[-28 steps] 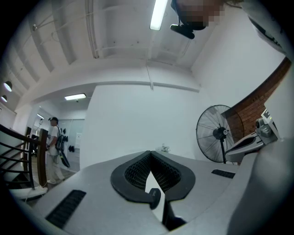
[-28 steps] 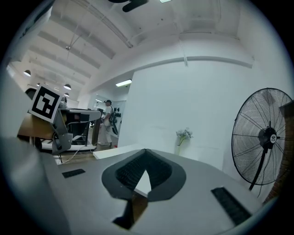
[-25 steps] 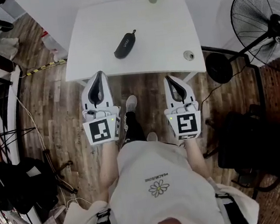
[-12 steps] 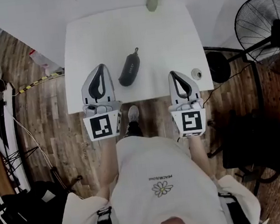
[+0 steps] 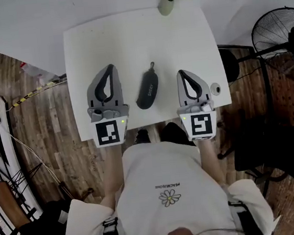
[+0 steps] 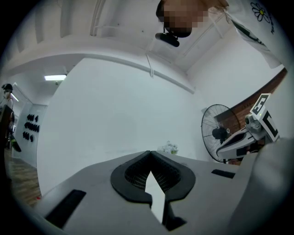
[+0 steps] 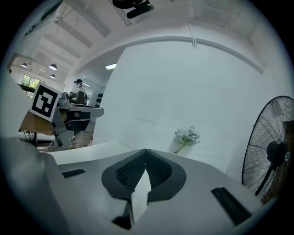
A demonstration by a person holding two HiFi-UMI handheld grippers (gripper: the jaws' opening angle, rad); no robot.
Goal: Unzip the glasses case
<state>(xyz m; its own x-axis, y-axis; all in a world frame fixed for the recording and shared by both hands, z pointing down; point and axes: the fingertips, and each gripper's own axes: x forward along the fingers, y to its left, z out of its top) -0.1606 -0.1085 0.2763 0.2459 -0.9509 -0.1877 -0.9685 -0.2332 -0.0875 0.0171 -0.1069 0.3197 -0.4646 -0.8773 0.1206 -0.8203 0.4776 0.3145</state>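
At the near edge of the table (image 5: 127, 37), the left gripper (image 5: 111, 68) and the right gripper (image 5: 180, 73) both point away from the person. Each has its jaws closed tip to tip, with nothing between them. The case (image 5: 148, 88) lies flat on the table between the two grippers and touches neither, a short tab at its far end. A vase (image 5: 166, 6) of flowers stands at the far edge. A fan (image 5: 280, 36) stands off to the right.

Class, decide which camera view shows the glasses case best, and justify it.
The head view: the whole glasses case lies on the white table between the left gripper and right gripper. Neither gripper view shows it, only their own fingers and the room beyond.
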